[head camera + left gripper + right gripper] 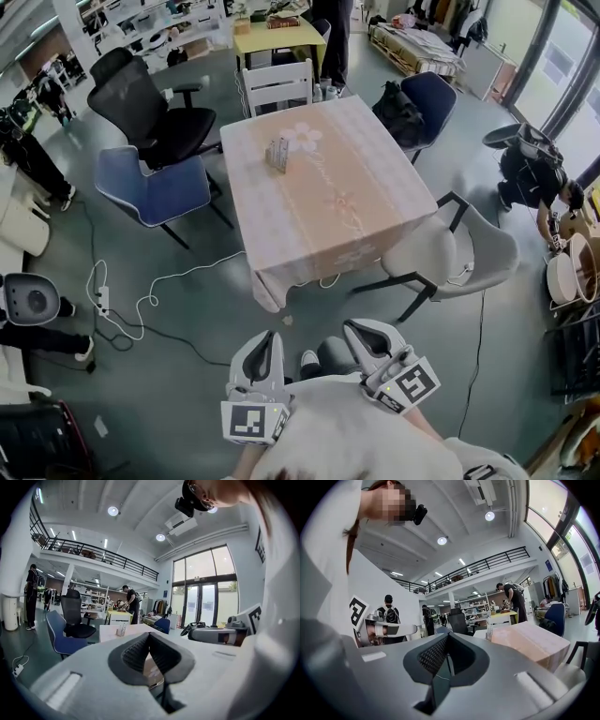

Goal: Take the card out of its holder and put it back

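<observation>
A card holder (pixel 277 153) with cards upright in it stands on the far left part of the table (pixel 319 216), which wears a pale pink cloth. The table is some way ahead of me across bare floor. My left gripper (pixel 265 339) and right gripper (pixel 360 330) are side by side close to my body, pointing toward the table. In the left gripper view the left gripper (pixel 149 635) is shut with nothing between its pads, and the holder (pixel 121 629) is small and far off. The right gripper (pixel 447 636) is also shut and empty, with the holder (pixel 490 632) beyond it.
Chairs ring the table: a black office chair (pixel 150 103), a blue chair (pixel 155 187), a white chair (pixel 278 84), a grey chair (pixel 450 253) and a dark blue one (pixel 427 98). A white cable with a power strip (pixel 101 300) lies on the floor at left. People stand farther back.
</observation>
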